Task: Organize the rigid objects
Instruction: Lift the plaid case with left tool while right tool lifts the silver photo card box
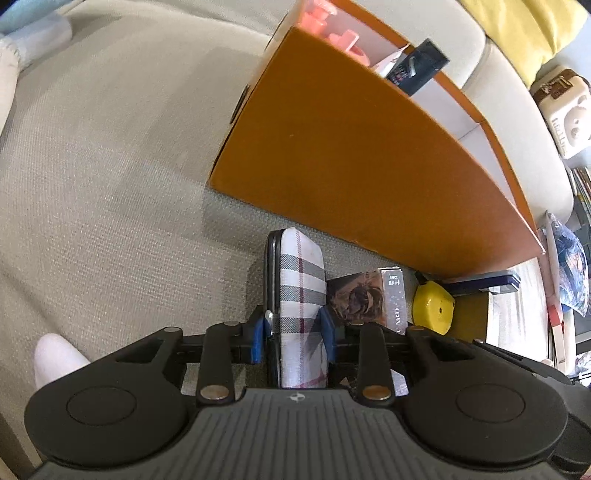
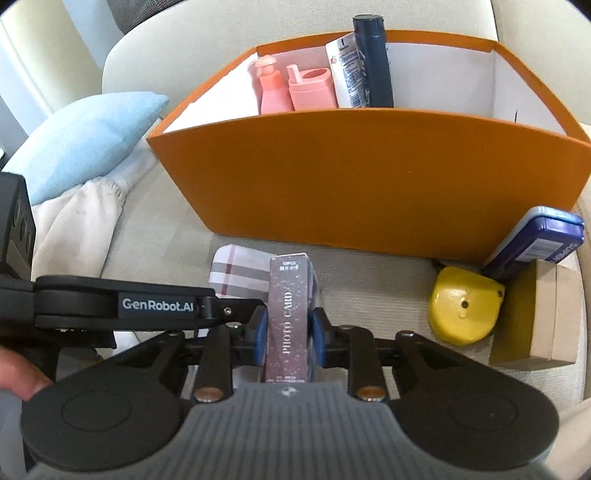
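Observation:
My left gripper (image 1: 295, 332) is shut on a plaid-covered case (image 1: 301, 291), held on edge above the beige sofa seat. My right gripper (image 2: 289, 326) is shut on a pink "PHOTO CARD" box (image 2: 290, 310), right beside the plaid case (image 2: 240, 273); the box also shows in the left wrist view (image 1: 369, 295). An open orange box (image 2: 369, 184) stands just beyond both grippers, also in the left wrist view (image 1: 351, 158). It holds two pink bottles (image 2: 291, 88), a white tube (image 2: 347, 74) and a dark bottle (image 2: 373, 62).
A yellow rounded object (image 2: 461, 306) lies right of the grippers, with a blue tin (image 2: 535, 240) leaning on the orange box and a cardboard box (image 2: 543, 321) beside it. A light blue cushion (image 2: 85, 140) lies at the left. A yellow cushion (image 1: 524, 33) is far right.

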The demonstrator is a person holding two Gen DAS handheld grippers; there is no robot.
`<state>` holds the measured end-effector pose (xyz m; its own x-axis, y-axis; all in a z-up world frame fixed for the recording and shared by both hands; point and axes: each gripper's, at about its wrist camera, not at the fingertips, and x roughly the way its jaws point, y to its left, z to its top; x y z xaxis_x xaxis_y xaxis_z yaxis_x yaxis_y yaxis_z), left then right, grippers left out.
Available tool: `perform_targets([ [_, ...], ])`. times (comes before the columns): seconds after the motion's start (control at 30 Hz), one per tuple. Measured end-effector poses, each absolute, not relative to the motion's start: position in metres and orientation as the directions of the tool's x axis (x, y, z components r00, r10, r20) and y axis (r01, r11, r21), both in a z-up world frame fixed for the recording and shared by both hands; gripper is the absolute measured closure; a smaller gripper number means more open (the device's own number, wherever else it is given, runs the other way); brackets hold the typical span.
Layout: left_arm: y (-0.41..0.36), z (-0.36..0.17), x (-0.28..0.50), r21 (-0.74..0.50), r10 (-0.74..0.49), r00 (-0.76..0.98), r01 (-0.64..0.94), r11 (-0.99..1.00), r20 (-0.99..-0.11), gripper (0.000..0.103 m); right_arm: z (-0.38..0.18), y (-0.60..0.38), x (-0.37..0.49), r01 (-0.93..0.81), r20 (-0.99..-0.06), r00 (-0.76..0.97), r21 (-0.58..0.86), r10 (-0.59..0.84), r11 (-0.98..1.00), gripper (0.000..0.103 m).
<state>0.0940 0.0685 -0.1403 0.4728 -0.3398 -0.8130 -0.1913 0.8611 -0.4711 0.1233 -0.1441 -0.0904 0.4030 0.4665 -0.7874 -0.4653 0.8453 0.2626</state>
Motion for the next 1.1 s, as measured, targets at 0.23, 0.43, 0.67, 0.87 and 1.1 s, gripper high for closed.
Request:
perform_targets([
  [0.23, 0.063, -0.118, 0.079, -0.473, -0.344, 0.514, -0.143, 0.869, -0.786, 0.083, -0.066, -0.153, 0.099, -0.467, -0.759, 0.426, 0.282, 0.493, 0.838, 0.079],
  [0.43, 0.058, -0.084, 0.068, -0.51, -0.373, 0.572, -0.094, 0.855, -0.73, 0.083, -0.041, -0.163, 0.086, -0.468, -0.726, 0.464, 0.286, 0.508, 0.836, 0.08],
  [0.67, 0.071, -0.03, 0.059, -0.567, -0.419, 0.644, -0.028, 0.824, -0.641, 0.083, -0.001, -0.178, 0.082, -0.464, -0.653, 0.522, 0.323, 0.549, 0.825, 0.08],
  [0.87, 0.072, 0.021, 0.089, -0.558, -0.433, 0.692, 0.052, 0.828, -0.578, 0.083, 0.036, -0.185, 0.103, -0.453, -0.573, 0.578, 0.367, 0.581, 0.813, 0.08],
  [1.1, 0.065, 0.045, 0.152, -0.505, -0.421, 0.681, 0.087, 0.859, -0.599, 0.083, 0.062, -0.182, 0.151, -0.434, -0.521, 0.629, 0.38, 0.577, 0.817, 0.08],
])
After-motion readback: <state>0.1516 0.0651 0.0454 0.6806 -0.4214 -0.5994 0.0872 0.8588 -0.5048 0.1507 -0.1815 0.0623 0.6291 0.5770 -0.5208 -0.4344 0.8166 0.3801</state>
